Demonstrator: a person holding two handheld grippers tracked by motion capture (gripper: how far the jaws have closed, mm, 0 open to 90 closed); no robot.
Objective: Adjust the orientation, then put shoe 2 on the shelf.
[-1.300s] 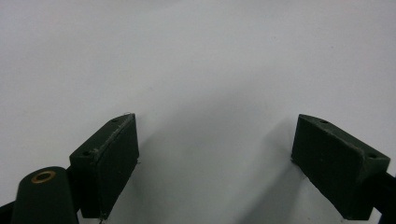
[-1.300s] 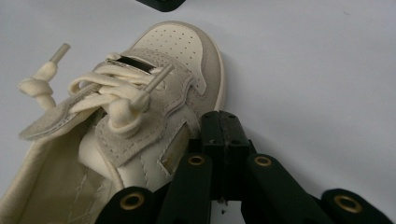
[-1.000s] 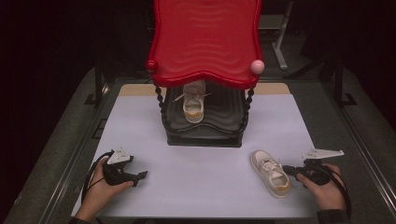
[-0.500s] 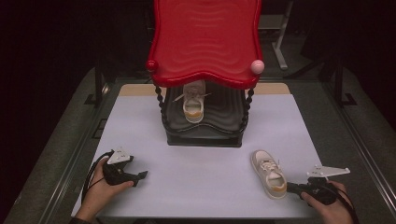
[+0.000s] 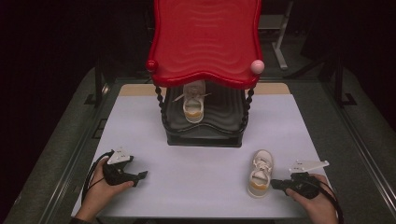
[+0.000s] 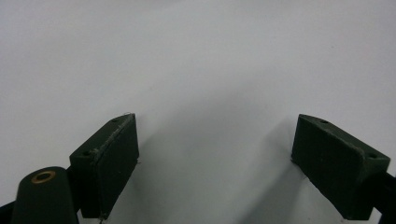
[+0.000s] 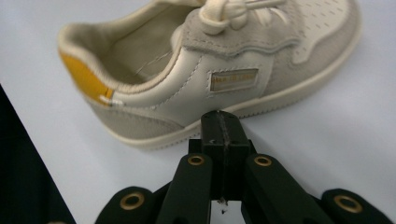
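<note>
One shoe [image 5: 194, 107] already sits on the rack [image 5: 203, 133]. The other shoe [image 5: 259, 173] waits on the worktop [image 5: 196, 172], near right (untouched). Right gripper [image 5: 276, 184] jaws are closed, empty; left gripper [image 5: 141, 175] jaws are wide apart.

Two shoes [image 5: 260, 172] [image 5: 194, 103], one red-topped rack [image 5: 205, 42], two hand-held grippers [image 5: 139, 176] [image 5: 275, 184].

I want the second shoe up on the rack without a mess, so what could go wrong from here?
The right gripper is shut, its tips near the sole of the cream sneaker with the orange heel tab, which lies near the front edge of the white table; a closed push could slide it off. The rack's red wavy top shelf overhangs the black lower shelf, so a high lift may bump it.
</note>
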